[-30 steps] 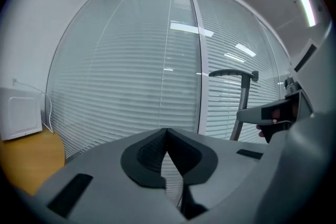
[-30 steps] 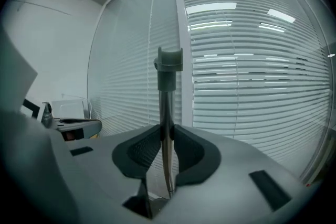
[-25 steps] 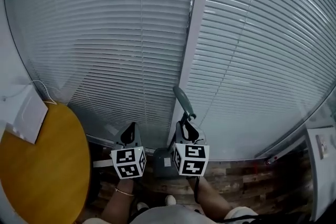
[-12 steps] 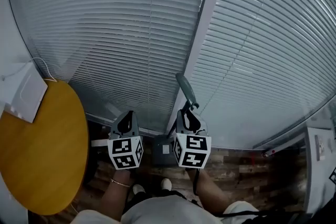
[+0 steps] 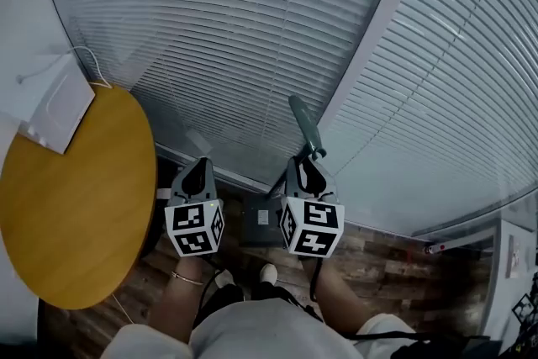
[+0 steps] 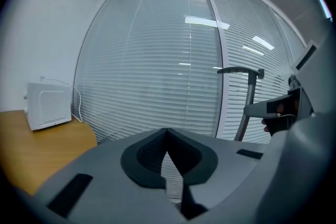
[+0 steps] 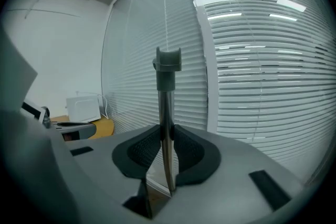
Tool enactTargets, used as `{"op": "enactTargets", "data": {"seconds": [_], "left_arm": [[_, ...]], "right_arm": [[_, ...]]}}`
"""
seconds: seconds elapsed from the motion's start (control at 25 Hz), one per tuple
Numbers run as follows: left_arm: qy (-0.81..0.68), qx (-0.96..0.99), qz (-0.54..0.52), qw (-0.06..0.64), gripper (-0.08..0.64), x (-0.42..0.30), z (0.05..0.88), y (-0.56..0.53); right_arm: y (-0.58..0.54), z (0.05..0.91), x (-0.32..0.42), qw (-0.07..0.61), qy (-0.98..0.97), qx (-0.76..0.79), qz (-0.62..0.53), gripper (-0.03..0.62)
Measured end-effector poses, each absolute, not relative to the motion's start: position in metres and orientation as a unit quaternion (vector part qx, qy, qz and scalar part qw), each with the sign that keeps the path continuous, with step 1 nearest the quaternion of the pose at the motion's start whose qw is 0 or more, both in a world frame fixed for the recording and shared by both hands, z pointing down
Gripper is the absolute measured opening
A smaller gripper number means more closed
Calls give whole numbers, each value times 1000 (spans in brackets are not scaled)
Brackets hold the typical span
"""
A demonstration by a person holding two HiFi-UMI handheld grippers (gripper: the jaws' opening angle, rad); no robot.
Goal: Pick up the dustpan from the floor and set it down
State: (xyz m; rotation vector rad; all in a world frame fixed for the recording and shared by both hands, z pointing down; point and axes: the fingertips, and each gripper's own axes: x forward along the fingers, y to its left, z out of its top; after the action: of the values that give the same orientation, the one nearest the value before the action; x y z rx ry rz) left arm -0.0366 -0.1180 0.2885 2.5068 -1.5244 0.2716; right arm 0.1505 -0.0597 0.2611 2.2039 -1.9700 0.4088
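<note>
Dustpan (image 5: 304, 124) is in R gripper (image 5: 304, 171): jaws clamped on its thin metal shaft, which runs upright btwn the pads in right gripper view, w/ the grey grip end (image 7: 168, 63) well above the jaws. In head view the shaft leans up twd the blinds (image 5: 235, 29), and the dark pan (image 5: 252, 227) hangs low btwn both grippers over the wood floor (image 5: 387, 273); can't tell if it touches. L gripper (image 5: 200, 174) is just beside, jaws closed tip to tip on nothing, apart from the dustpan. Round wooden table (image 5: 76, 197) at left w/ white box (image 5: 57, 107) at its edge.
</note>
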Motion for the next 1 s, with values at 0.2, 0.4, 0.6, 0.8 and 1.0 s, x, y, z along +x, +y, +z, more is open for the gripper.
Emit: {"op": "enactTargets", "data": {"seconds": [0.2,0.4,0.6,0.8,1.0], "left_arm": [[-543,829,93,97,15,-69,290,-119],[-574,806,98,107,15,-107,300,-116],[-605,781,103,118,15,-140,309,-110],[-618,771,95,123,15,-158,311,-110],[-614,773,97,129,15,-154,322,-105]], "right_arm": [[-76,266,121,80,-682,713,139,94],[-91,272,93,85,-705,690,144,94],[-103,283,70,91,-725,666,151,94],[-115,289,50,96,-738,650,150,95],[-119,299,38,105,-750,636,145,94]]}}
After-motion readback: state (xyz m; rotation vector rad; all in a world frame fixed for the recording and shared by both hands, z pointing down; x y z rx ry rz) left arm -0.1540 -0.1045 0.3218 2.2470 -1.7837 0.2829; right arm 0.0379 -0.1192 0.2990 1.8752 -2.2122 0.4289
